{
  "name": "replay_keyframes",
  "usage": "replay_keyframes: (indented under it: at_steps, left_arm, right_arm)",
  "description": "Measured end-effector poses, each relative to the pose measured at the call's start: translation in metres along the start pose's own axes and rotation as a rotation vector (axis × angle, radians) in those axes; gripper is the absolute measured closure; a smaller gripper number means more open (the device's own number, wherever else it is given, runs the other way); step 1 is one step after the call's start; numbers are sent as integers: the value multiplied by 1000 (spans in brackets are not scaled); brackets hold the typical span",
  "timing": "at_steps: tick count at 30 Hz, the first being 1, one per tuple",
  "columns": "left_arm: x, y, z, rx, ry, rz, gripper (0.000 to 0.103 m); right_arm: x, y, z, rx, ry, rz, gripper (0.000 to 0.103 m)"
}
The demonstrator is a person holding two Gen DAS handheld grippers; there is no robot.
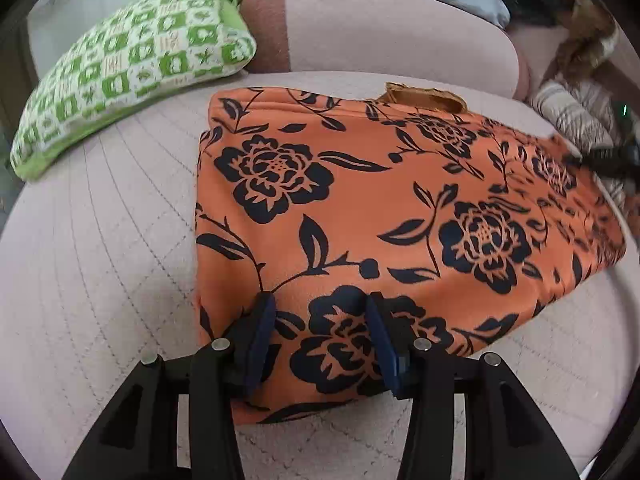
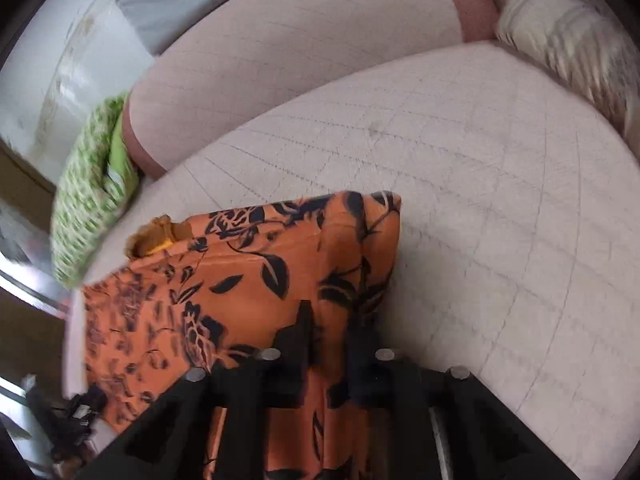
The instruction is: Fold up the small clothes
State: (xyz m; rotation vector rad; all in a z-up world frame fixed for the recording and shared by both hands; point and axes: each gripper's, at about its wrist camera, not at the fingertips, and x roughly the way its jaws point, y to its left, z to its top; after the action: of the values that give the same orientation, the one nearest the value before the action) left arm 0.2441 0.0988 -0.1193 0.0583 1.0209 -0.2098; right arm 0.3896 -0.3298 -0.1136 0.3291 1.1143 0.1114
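Observation:
An orange garment with black flowers point(image 1: 360, 208) lies folded on the pale quilted sofa seat point(image 1: 100, 260). My left gripper point(image 1: 320, 312) is open, its blue-padded fingers point(image 1: 260, 340) resting over the garment's near edge. In the right wrist view the same garment point(image 2: 248, 280) shows, blurred. My right gripper point(image 2: 328, 320) stands at the garment's raised right edge with cloth between its fingers; the gap is narrow and blurred. The right gripper also shows at the far right of the left wrist view point(image 1: 612, 160), on the garment's far corner.
A green and white patterned cushion point(image 1: 132, 68) lies at the back left of the seat. A striped beige cushion point(image 1: 576, 116) sits at the right. The sofa backrest point(image 1: 400, 40) runs behind. A dark furry thing point(image 1: 560, 8) is at the top right.

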Motion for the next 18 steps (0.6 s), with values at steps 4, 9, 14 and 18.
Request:
replay_keyframes:
  at_steps: [4,9,14,18]
  left_arm:
    - [6,-2,-3,-12,-11,1,55]
    - [5,-2,-1,7,2,6,54]
    - [3,-1,0,-12,12,-8,49]
    - [5,-1,2,-23,24,-22,45]
  right_arm:
    - [-15,11,-1,-110,-144,-195,92]
    - [-16,-13,-9,19,-149,-165,84]
    - [-72,29,-23,-74,-226,-88,84]
    - [-79,42,-46,-78,-128,172,30]
